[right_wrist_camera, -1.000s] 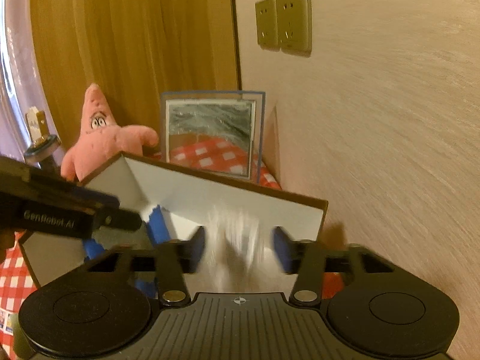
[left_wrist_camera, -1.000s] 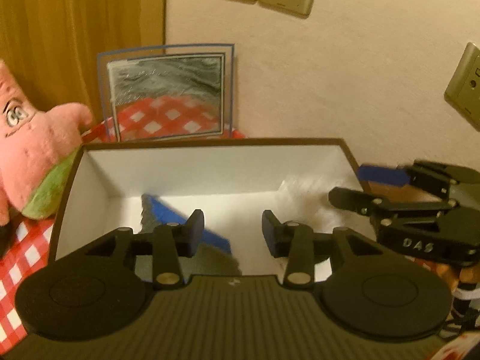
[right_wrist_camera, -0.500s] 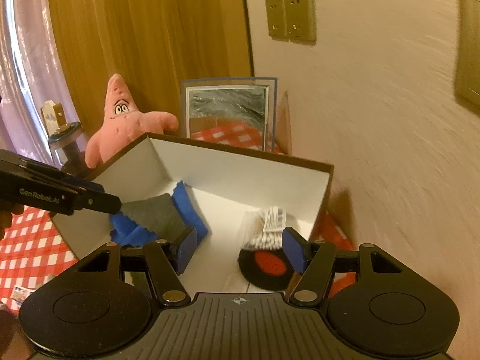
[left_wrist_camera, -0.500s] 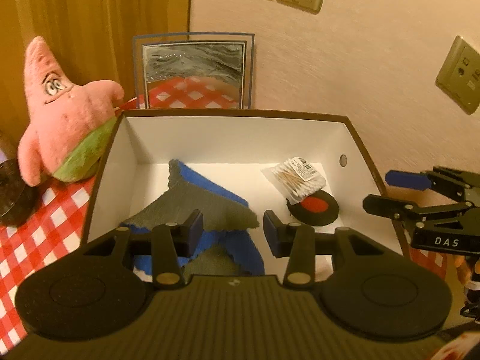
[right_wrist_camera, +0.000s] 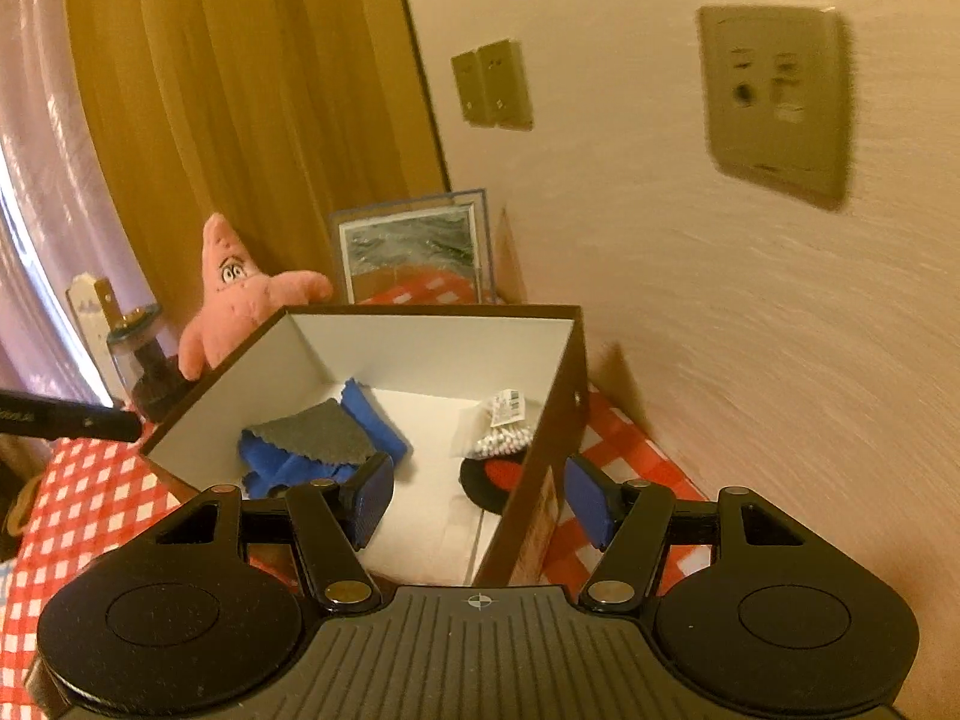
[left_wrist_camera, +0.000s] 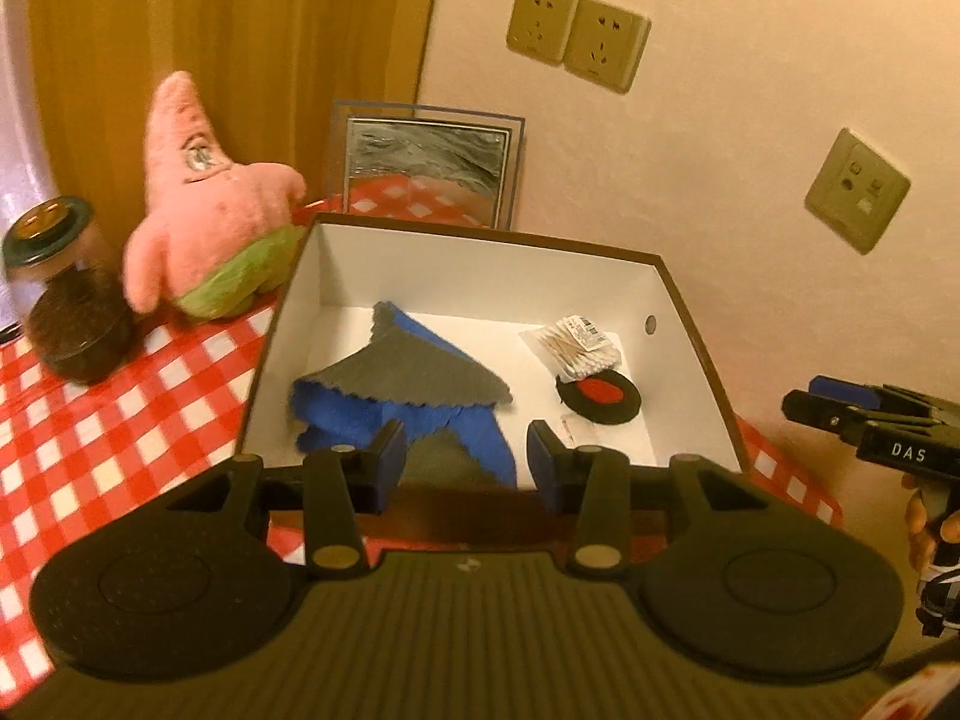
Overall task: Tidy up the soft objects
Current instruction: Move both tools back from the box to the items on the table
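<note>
Two soft cloths, grey over blue (left_wrist_camera: 401, 399), lie inside the white-lined brown cardboard box (left_wrist_camera: 480, 249). Both the left gripper (left_wrist_camera: 461, 459) and right gripper (right_wrist_camera: 477, 495) hang open and empty. Next, I'd fetch the pink star plush (left_wrist_camera: 213, 204) (beside the box), gripping mid-body. Its lower half hides behind the box in the right view.

Light: dim, warm orange cast over both views.
Source: pale daylight through the curtain (right_wrist_camera: 36, 192), left of the box (right_wrist_camera: 432, 354).
Shadows: dark patch on the wall right of the box; box interior lit evenly.
Blur: wall socket (right_wrist_camera: 780, 102) above the box smeared in the right view; plush (left_wrist_camera: 210, 204) left of the box soft.
Distortion: fisheye bending, dark corners.
</note>
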`<state>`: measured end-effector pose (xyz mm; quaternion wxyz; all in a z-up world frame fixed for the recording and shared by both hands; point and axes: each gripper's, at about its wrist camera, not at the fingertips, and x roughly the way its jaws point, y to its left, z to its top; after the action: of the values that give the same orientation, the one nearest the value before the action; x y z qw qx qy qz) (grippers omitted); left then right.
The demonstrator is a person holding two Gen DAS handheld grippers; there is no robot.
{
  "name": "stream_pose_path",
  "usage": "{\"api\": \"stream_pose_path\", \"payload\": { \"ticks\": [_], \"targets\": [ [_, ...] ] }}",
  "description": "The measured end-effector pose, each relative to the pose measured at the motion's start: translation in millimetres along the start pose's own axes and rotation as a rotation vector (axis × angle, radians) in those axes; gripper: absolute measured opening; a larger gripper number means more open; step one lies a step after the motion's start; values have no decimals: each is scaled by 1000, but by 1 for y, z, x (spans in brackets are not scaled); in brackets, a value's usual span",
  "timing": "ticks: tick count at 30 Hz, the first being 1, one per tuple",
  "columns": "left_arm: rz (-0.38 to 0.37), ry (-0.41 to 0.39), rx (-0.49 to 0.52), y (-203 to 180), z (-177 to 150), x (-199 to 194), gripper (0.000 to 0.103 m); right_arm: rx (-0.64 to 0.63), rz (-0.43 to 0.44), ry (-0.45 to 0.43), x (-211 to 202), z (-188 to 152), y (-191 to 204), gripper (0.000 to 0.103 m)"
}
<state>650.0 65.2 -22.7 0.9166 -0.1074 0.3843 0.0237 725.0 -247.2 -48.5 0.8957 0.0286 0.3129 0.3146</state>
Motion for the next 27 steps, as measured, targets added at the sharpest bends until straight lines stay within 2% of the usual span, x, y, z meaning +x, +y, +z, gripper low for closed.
{"api": "stream_pose_path", "payload": {
  "ticks": [8,17,27],
  "targets": [
    [41,-25,-36,25,-34,-64,41,63,-37,-36,-55,-23,12,63],
    [123,-34,-101,81,-84,-130,42,79,-43,-24,-101,-61,43,63],
    [209,-40,-180,141,-137,-185,42,47,2,30,-119,-99,98,63]
  ]
}}
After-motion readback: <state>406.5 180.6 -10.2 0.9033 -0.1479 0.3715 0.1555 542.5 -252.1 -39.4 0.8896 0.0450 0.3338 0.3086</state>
